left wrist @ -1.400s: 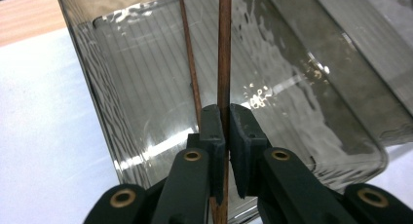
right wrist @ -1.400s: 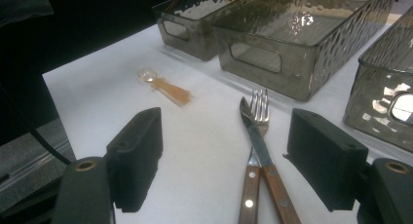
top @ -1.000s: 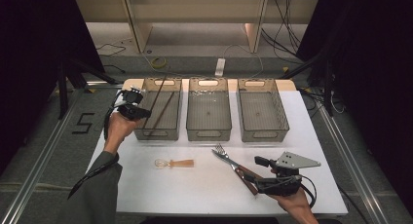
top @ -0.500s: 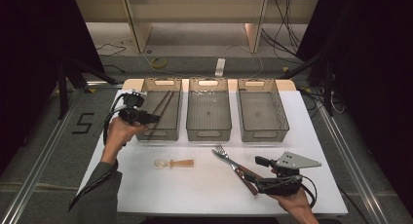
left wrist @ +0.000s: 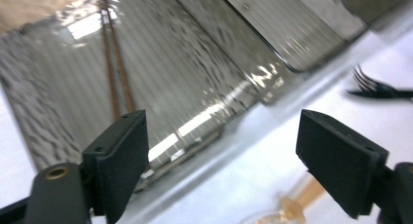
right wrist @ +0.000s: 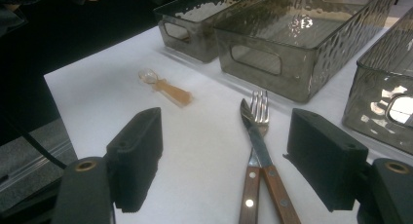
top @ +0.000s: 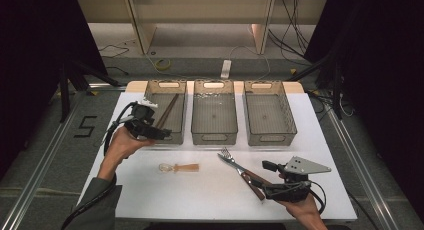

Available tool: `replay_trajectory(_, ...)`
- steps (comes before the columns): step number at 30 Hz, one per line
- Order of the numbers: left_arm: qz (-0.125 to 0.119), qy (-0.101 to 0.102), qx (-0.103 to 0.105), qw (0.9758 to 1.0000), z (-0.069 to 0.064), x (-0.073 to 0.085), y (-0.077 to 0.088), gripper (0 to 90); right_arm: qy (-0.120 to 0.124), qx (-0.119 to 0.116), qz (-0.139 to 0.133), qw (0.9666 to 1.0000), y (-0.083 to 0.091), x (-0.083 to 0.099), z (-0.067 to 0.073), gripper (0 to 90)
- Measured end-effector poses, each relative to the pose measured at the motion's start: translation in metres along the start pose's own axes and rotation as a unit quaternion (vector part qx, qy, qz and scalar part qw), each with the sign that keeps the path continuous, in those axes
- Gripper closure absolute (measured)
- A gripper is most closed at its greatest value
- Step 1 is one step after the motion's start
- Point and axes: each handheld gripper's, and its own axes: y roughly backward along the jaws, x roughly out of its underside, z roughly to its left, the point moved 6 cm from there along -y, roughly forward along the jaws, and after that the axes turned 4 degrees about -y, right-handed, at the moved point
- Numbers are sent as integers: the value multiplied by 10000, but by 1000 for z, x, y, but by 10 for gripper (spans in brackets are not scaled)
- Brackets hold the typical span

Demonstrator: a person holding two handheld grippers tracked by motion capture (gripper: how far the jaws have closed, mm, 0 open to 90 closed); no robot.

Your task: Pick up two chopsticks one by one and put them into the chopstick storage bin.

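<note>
White covers the tabletop (top: 150,200), and three smoky, dimpled plastic bins stand in a row along its far edge. The left bin (top: 167,110) holds a pair of brown chopsticks (top: 167,110) — thin, straight sticks lying side by side, slanted across the ribbed floor from the near wall toward the far right corner; in the left gripper view they (left wrist: 114,63) run close together and nearly parallel. The middle bin (top: 214,112) and right bin (top: 270,112) stand beside it.

Near the front right corner lie a knife (top: 250,179) and a fork (top: 229,157), both with brown wooden handles that cross, the fork's tines pointing toward the bins. Toward the front left lies a small spoon (top: 177,168) with a clear bowl and an amber handle.

At the near left corner of the left bin hovers the left gripper (top: 162,135); its jaws have just been opening and stand wide, nothing between them — the chopsticks lie free in the bin beyond. By the front right corner the right gripper (top: 257,182) rests with its jaws parted on either side of the knife and fork handles (right wrist: 260,185), pads not pressing them.
</note>
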Motion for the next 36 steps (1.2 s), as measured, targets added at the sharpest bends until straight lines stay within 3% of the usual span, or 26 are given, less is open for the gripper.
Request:
replay_trajectory(11,227,-529,186,9982,-29,5,-3,158,8,39,10,10000,-1,0,-1,297)
replay_trajectory(17,457,-794,246,9955,-44,12,-14,158,2,45,16,10000,-2,0,-2,297)
replay_trajectory(20,669,-1025,301,9920,-56,15,-21,158,16,36,23,10000,-1,1,-1,297)
replay_trajectory(26,987,-1283,430,9859,-68,24,-32,162,-10,45,-11,10000,2,1,-1,297)
replay_trajectory(31,1092,-1353,515,9834,-72,27,-37,162,-16,39,12,10000,1,2,-2,297)
replay_trajectory(36,1270,-1603,690,9764,-80,31,-39,162,-45,36,-2,10000,2,2,-4,297)
